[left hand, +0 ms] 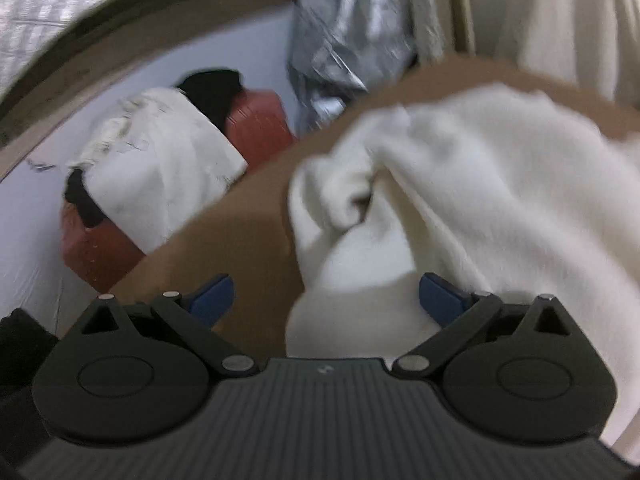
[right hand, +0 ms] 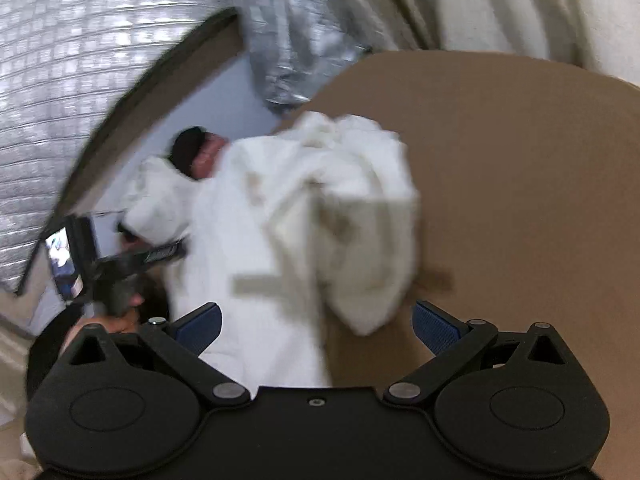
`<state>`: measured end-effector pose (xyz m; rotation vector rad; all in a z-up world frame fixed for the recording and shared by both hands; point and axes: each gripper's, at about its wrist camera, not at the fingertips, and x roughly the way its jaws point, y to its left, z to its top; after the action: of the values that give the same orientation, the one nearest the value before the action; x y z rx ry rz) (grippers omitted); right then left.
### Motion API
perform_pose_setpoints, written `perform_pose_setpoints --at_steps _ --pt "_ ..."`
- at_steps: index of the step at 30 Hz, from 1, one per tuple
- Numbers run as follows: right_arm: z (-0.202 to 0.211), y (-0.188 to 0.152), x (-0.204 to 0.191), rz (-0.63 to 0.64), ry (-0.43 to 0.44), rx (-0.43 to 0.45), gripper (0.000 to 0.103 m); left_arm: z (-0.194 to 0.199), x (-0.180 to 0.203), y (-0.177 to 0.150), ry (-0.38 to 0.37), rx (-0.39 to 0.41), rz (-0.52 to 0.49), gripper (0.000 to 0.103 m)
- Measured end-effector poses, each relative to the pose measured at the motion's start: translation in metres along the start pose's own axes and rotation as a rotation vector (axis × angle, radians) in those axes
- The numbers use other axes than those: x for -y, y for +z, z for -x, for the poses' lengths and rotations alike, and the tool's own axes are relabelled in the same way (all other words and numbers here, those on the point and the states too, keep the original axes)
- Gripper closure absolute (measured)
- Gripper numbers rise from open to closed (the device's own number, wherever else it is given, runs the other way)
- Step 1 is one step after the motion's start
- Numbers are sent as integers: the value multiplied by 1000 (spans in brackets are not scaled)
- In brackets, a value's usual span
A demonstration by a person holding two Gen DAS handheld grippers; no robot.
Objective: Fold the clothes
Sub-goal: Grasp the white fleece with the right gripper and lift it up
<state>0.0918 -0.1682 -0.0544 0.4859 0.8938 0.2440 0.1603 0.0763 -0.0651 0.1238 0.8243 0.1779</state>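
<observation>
A fluffy white garment (left hand: 460, 200) lies crumpled on the brown table (left hand: 224, 236). My left gripper (left hand: 326, 300) is open just above the table, and a fold of the garment reaches in between its blue pads (left hand: 440, 300), close to the right one. In the right wrist view the same white garment (right hand: 320, 208) is bunched near the table's left edge. My right gripper (right hand: 318, 328) is open right in front of it, with cloth lying low between the fingers. The frames are motion-blurred.
Left of the table (right hand: 500, 160), on the pale floor, a red basket (left hand: 260, 128) holds white and black clothes. Crinkled silver foil (left hand: 344, 40) and cream curtains (left hand: 560, 20) stand behind. The other gripper's dark body (right hand: 120, 276) and a hand (right hand: 116, 322) show at the left.
</observation>
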Motion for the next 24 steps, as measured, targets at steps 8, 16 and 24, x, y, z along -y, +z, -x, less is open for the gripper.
perform_pose_setpoints --at_steps 8,16,24 --pt "-46 27 24 -4 -2 -3 0 -23 -28 -3 -118 -96 229 0" --pt "-105 56 63 -364 71 22 0 -90 -57 -30 -468 -376 573 0" --pt "-165 34 52 -434 212 -6 3 -102 -18 -32 -676 -327 572 4"
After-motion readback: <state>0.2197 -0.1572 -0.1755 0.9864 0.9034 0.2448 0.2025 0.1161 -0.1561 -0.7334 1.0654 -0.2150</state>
